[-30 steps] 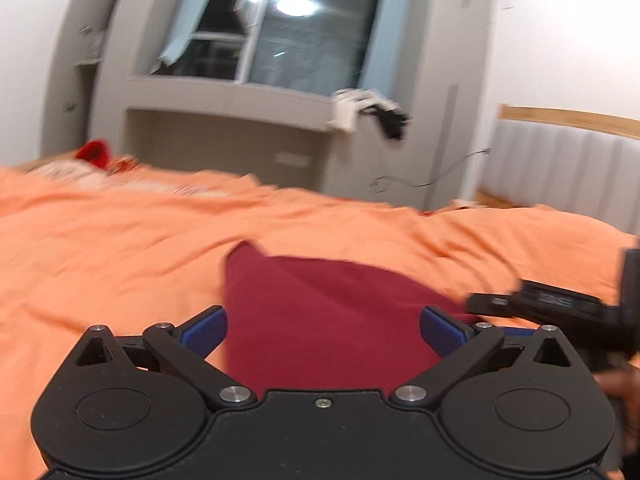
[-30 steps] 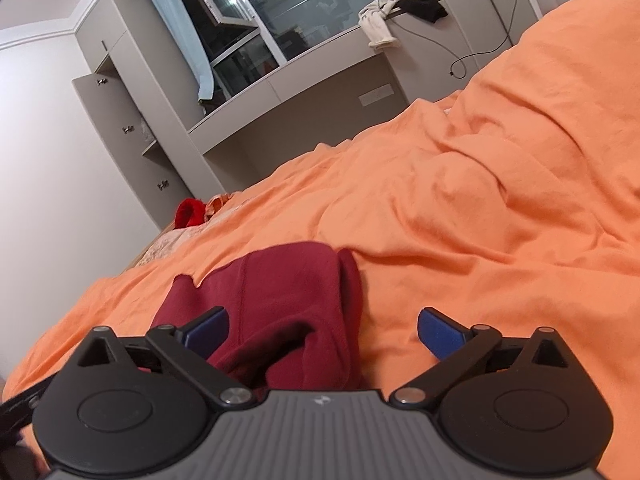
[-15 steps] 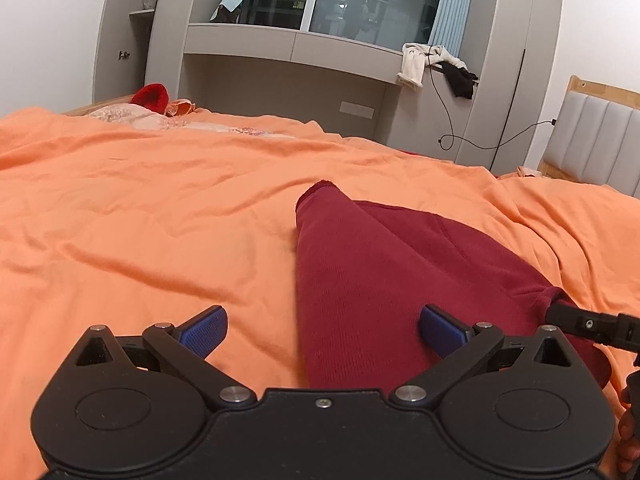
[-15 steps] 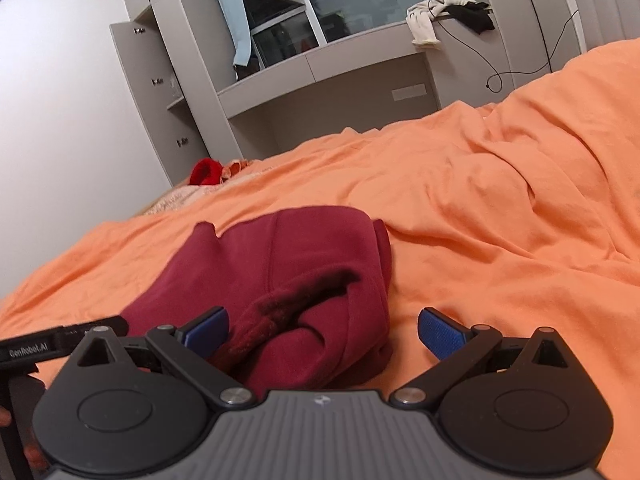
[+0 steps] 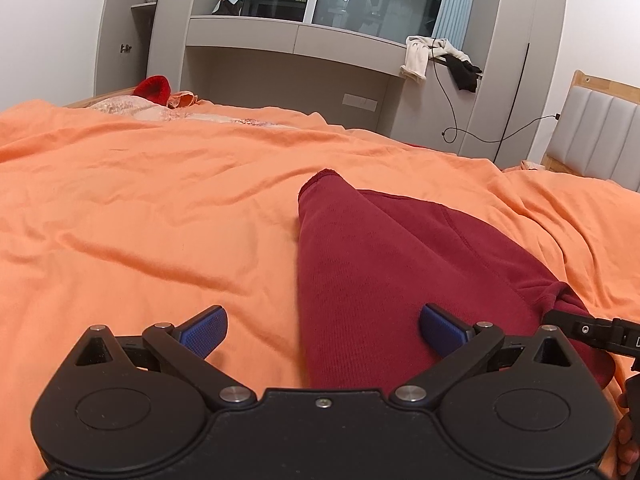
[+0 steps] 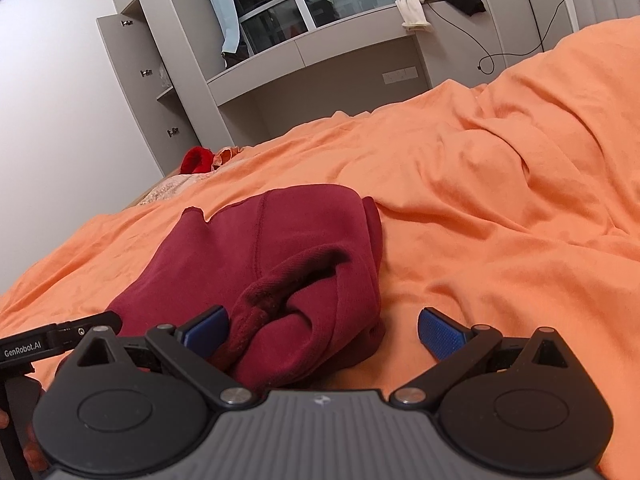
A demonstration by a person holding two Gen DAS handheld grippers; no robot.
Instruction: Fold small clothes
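Dark red garment [image 5: 372,264] lies folded on the orange bedcover [image 5: 140,208]. Left gripper [image 5: 323,330] and right gripper [image 6: 322,330]: jaws apart, empty, low over the garment's near edge.

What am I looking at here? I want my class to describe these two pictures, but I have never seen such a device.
A person holds two hand-held grippers, each with a camera looking along its two blue-padded fingers. One picture is from the left gripper, the other from the right gripper. Both are open and hold nothing. On the orange bedcover lies a dark red garment, partly folded, between the fingers in both views. Each camera also catches the other gripper at the edge. Behind stands a grey shelf unit with clothes draped on it.
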